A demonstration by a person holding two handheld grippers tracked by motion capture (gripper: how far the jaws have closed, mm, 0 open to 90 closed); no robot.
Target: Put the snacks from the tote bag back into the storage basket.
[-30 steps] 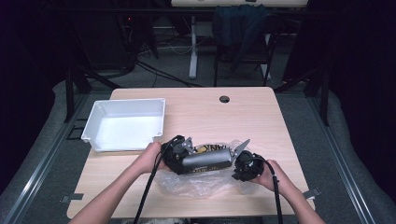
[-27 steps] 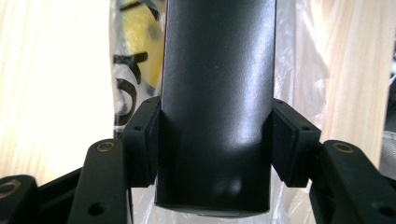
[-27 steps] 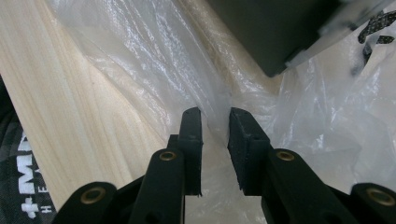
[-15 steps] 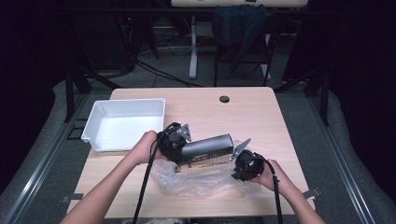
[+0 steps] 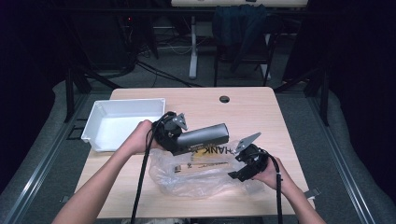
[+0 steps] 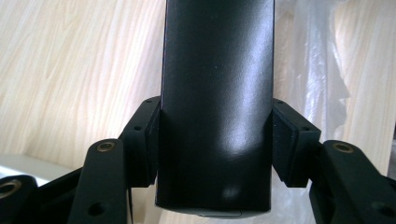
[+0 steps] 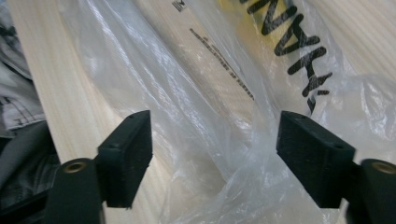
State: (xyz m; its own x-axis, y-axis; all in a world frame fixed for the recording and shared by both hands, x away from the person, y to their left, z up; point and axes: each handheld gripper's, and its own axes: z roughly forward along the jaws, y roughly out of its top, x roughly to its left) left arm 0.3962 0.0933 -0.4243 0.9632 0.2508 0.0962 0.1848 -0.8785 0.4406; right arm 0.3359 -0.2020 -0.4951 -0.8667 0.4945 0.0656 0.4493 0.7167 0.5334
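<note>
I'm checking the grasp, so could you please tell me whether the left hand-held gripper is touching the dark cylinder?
Touching. In the left gripper view, the left hand-held gripper has both pads pressed against the dark cylinder with no gap.

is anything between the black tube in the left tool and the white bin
Nothing visible. The left tool is shut on the tube, held above the plastic bag. The bin sits open just beyond the left hand, with bare table around it.

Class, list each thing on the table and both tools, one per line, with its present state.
Left tool: shut on the cylinder.
Cylinder: held off the table.
Right tool: open, over the bag.
Bag: flat, crumpled.
Tray: empty.
</note>
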